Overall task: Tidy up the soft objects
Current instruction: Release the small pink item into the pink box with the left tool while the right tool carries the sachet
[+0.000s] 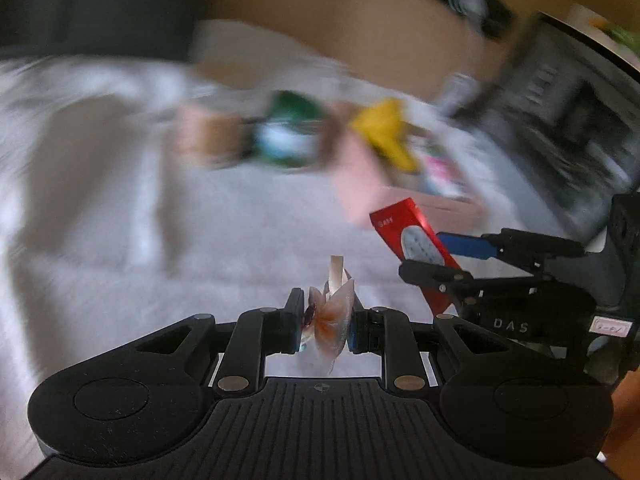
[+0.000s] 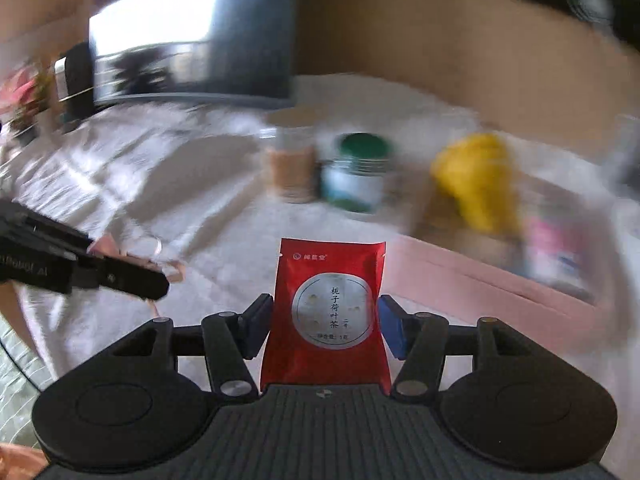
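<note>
My left gripper is shut on a small clear sachet with orange print, held edge-on above the white cloth. My right gripper is shut on a red tea sachet with a round silver label, held upright. In the left wrist view the right gripper appears at right with the red sachet in it. In the right wrist view the left gripper shows at left with the pale sachet. The background is motion-blurred.
A pink tray at right holds a yellow soft item and colourful packets. A green-lidded jar and a brown jar stand on the white cloth. A dark monitor stands behind.
</note>
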The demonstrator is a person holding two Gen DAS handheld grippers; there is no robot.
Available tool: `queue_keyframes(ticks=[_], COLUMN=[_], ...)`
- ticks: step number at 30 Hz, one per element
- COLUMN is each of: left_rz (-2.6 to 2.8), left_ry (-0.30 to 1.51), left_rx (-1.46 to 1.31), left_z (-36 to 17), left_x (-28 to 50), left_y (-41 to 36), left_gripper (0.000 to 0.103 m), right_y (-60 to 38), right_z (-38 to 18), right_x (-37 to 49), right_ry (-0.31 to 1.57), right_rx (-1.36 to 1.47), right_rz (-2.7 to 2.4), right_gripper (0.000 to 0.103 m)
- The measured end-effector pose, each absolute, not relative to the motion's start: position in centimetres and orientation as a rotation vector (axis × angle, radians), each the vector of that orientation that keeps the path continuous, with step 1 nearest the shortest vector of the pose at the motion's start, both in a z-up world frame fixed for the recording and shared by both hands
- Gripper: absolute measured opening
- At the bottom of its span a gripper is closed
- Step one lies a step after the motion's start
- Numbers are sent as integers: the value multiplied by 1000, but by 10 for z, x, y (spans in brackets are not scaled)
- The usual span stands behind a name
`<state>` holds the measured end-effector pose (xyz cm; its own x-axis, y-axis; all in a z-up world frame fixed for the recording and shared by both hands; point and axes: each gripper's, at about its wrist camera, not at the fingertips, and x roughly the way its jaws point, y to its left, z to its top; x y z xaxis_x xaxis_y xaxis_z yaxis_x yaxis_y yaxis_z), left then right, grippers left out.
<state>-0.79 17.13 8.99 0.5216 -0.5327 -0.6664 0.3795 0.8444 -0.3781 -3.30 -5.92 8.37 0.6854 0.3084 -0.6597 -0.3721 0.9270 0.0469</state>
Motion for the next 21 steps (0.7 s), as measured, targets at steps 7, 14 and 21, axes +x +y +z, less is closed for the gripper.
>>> queue_keyframes(ticks=[7,14,21], left_rz=[-822,-879,-884], left_ry=[848,818,739], left_rx=[-89,-152,-272], left_z=[121,160,176], left_x=[27,95,164], left_y=[85,29,0], left_gripper=[24,24,24], right_y=[-137,-176,-192], right_z=[98,114,114], right_x=[-69,-85,-72], right_ry=[703,625,618], right_rx=[-47,5,54], right_rz=[107,-34,-67], right_gripper=[57,57,58])
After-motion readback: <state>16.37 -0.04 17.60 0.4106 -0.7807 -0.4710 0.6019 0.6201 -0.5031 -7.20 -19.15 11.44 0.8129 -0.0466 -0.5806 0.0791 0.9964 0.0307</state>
